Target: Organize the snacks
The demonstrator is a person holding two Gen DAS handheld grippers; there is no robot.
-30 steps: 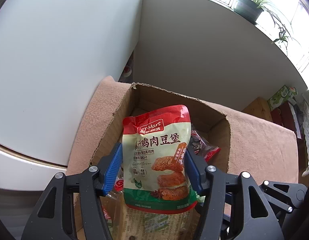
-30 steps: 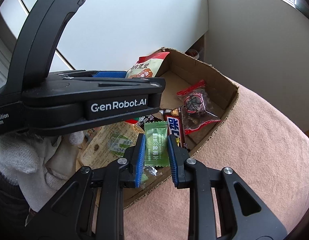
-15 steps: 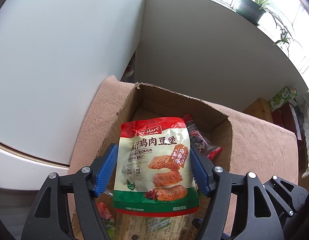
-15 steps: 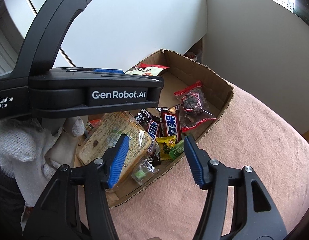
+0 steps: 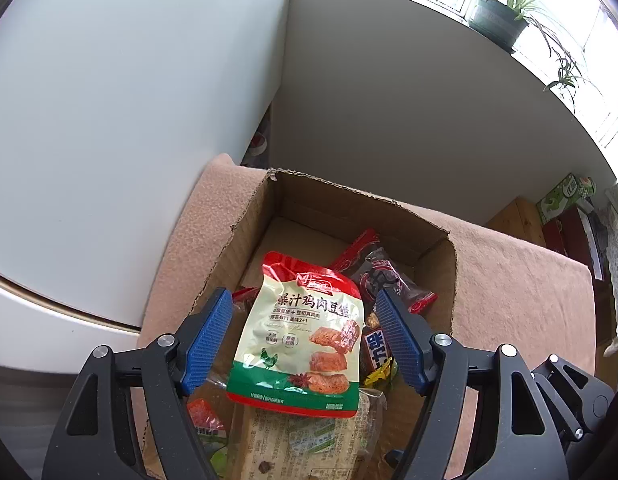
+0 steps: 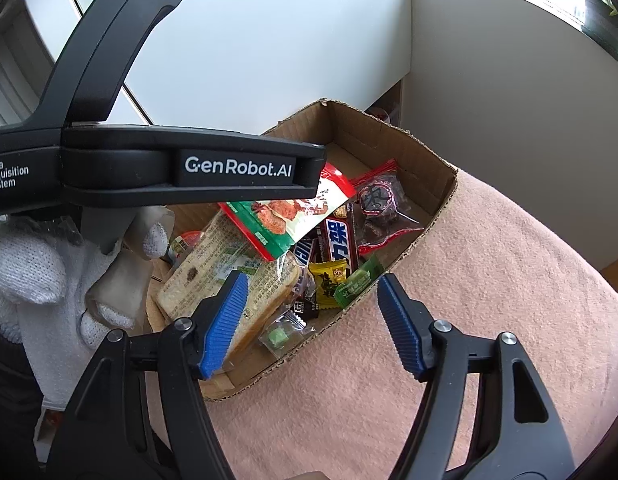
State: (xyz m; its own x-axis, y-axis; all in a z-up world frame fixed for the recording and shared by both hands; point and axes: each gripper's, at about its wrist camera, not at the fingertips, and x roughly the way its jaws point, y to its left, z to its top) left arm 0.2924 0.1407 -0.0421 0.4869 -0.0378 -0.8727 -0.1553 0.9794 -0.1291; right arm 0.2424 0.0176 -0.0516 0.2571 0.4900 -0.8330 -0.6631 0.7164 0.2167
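A cardboard box (image 5: 437, 248) sits on a pink blanket and holds several snacks. A red, white and green chicken snack pouch (image 5: 305, 336) lies on top of the pile, free between the jaws of my open left gripper (image 5: 305, 340); it also shows in the right wrist view (image 6: 293, 216). My right gripper (image 6: 313, 320) is open and empty above the box's near rim (image 6: 293, 356). Under it lie a wrapped bread slice (image 6: 225, 276), a small green candy packet (image 6: 359, 282), a yellow candy (image 6: 329, 280) and chocolate bars (image 6: 341, 240).
A clear red-edged bag of dark snacks (image 6: 383, 208) lies at the box's far end. The pink blanket (image 6: 489, 280) spreads to the right. White walls stand behind the box. A potted plant (image 5: 497, 20) sits on the windowsill. My gloved hand (image 6: 37, 280) holds the left gripper.
My left gripper opened and the chicken pouch dropped onto the pile in the box. My right gripper opened, let go of the green candy packet, and pulled back.
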